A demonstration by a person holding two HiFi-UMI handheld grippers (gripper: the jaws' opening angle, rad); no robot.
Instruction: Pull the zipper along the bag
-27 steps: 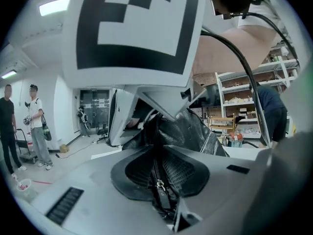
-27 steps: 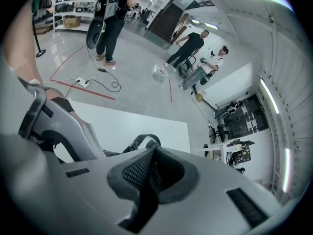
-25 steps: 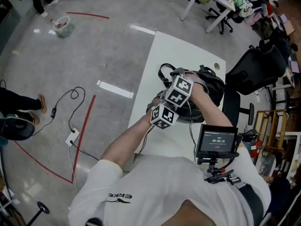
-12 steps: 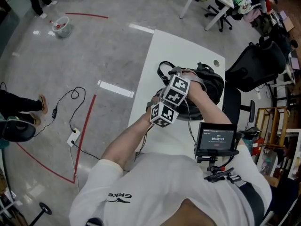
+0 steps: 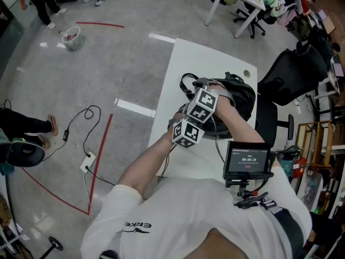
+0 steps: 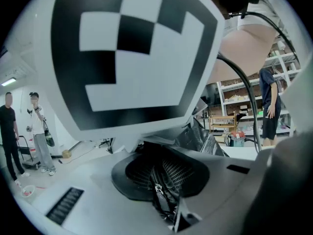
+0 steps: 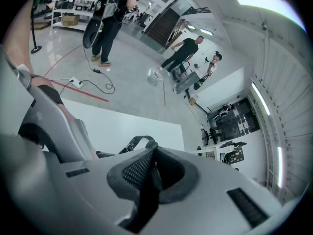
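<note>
Bag (image 5: 241, 97) of black woven fabric, soft and slumped, lying on the white table (image 5: 188, 58) at its middle, nearer the right edge. Its long axis runs across the table, and the looped carry strap (image 5: 186, 85) points toward the table's left edge. The zipper (image 6: 157, 187), a ribbed black tape with a small metal slider, runs straight away from the left gripper (image 6: 164, 195), whose mesh-textured pads are pressed together on it. The right gripper (image 7: 154, 173) is likewise closed, its pads pinching a thin dark fold of the bag; which part cannot be made out. Both forearms reach forward over the table's near half and converge at the bag's near side, with the left marker cube (image 5: 187, 133) just beside the right marker cube (image 5: 204, 104) and closer to the table's near edge.
</note>
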